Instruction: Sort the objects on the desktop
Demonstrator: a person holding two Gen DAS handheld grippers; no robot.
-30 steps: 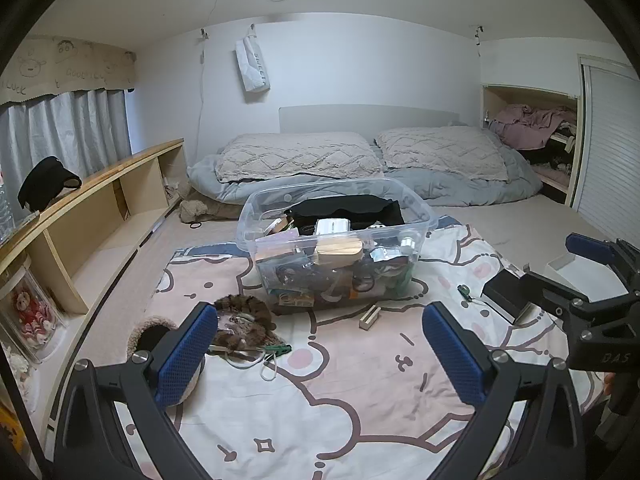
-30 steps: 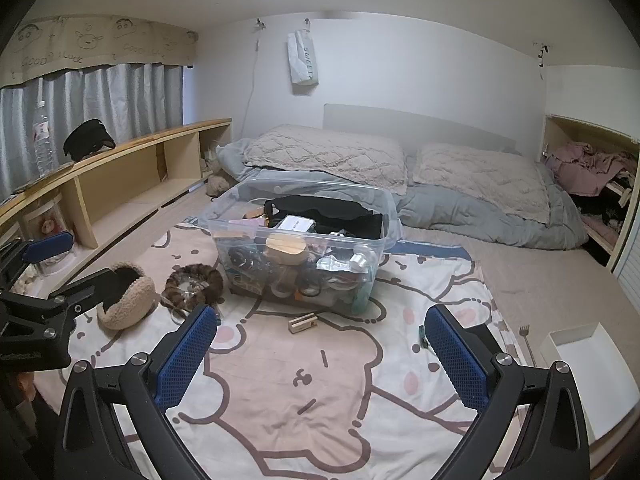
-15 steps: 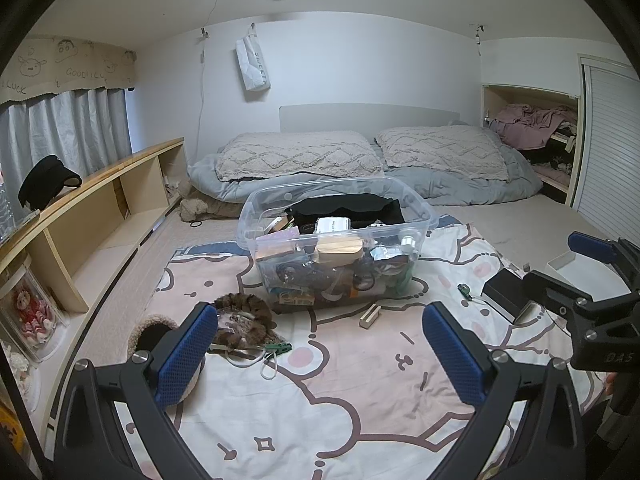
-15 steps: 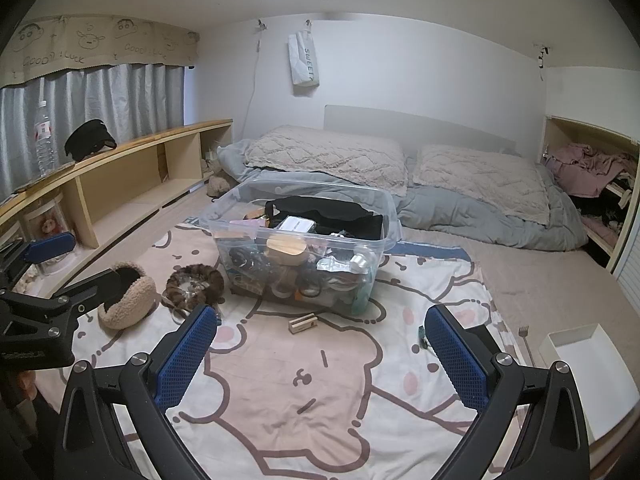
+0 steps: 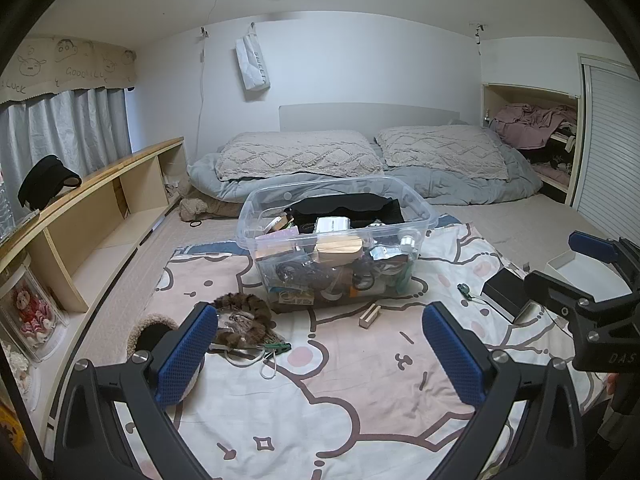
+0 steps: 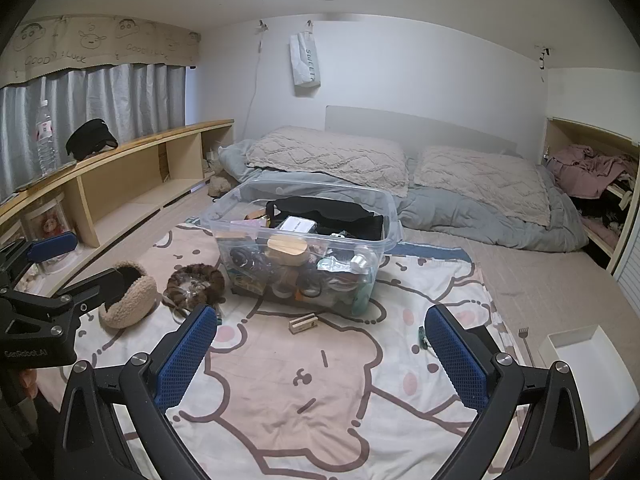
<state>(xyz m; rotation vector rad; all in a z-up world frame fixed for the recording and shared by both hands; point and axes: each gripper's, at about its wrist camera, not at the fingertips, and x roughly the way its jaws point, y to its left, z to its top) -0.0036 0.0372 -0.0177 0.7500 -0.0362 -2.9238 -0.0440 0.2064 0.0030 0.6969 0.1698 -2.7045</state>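
Both the left tongs [image 5: 320, 354] and right tongs [image 6: 320, 354] gape wide and empty above the cartoon blanket [image 6: 304, 400], facing the clear bin [image 6: 304, 248].

Cluttered clear bin [image 5: 336, 248] on cartoon blanket [image 5: 320, 392], wood block [image 5: 369, 315] beside.

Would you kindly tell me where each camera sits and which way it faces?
Left wrist: on the left gripper, facing the clear bin and pillows beyond; own open blue fingers frame the bottom, right gripper enters at right.
Right wrist: on the right gripper, facing the same way from further right; own open fingers below, left gripper at left.
Shared: bin, wooden block, cartoon blanket.
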